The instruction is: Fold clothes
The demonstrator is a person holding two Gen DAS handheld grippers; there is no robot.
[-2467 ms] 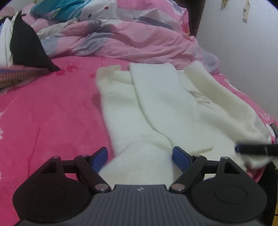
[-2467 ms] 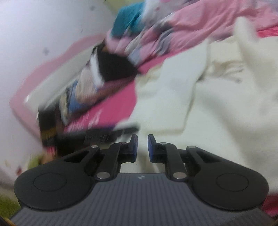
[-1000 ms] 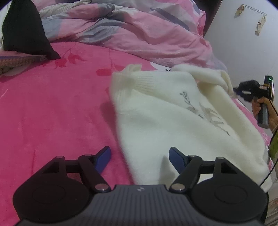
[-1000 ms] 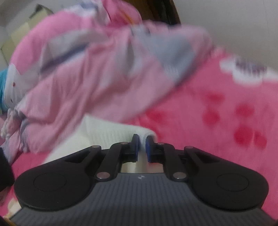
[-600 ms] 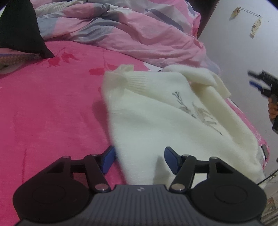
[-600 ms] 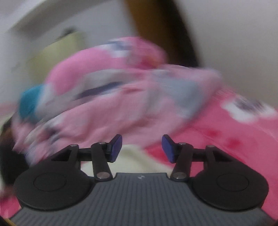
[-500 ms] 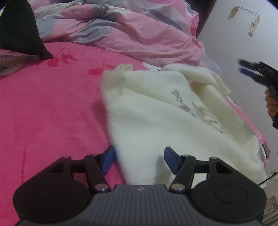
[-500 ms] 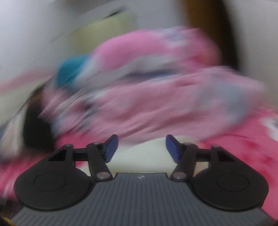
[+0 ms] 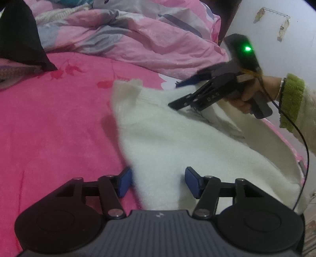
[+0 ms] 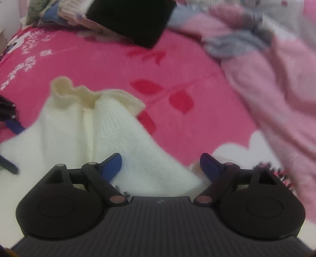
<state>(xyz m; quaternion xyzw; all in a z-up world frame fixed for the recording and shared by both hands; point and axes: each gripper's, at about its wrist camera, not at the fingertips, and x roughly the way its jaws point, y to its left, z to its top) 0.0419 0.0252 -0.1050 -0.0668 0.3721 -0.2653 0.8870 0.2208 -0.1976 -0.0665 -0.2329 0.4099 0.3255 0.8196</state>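
- Cream sweater [image 9: 177,138] is lying folded on the pink bedsheet [image 9: 49,128], near the crumpled pink duvet [image 9: 138,39] at the far side.
- Left gripper [image 9: 157,180] is straddling the sweater's near corner; its jaws, half open, have just been closing, pads not visibly pressing.
- Right gripper [image 10: 161,163] is hovering over the far ribbed hem, jaws wide and just opening, nothing gripped.
- Left wrist view alone is showing the right hand [image 9: 254,93] and green cuff [image 9: 292,102].
- Right wrist view alone is showing the black cloth [image 10: 128,17].
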